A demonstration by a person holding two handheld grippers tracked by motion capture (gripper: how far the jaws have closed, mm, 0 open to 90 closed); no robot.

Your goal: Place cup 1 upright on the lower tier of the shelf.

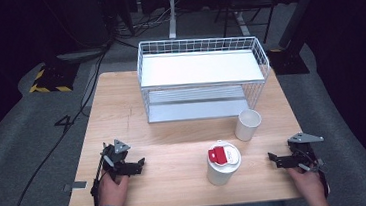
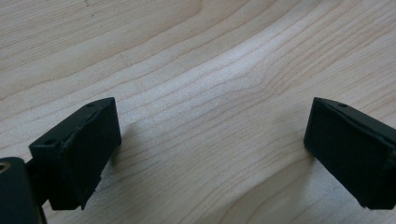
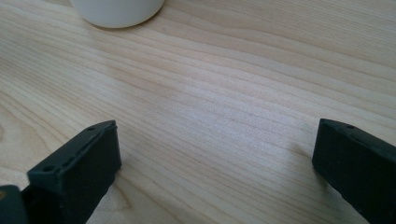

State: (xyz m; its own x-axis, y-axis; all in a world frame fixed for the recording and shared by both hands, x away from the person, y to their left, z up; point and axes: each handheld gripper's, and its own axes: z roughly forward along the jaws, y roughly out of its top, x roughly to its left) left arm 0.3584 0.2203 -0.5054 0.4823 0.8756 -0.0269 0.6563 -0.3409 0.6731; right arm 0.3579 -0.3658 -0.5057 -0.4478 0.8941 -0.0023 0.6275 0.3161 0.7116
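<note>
Both wide open and empty: left gripper (image 1: 137,165) near the table's (image 1: 175,149) front left corner, right gripper (image 1: 275,159) near its front right, lidded cup (image 1: 223,162) between.

You hold the left gripper (image 1: 137,165) and the right gripper (image 1: 274,158) low over the wooden table (image 1: 175,149), jaws apart and empty. Between them stands a white tub (image 1: 222,164) with a red-tabbed lid; a white cup (image 1: 247,124) stands before the wire rack (image 1: 203,76).
</note>
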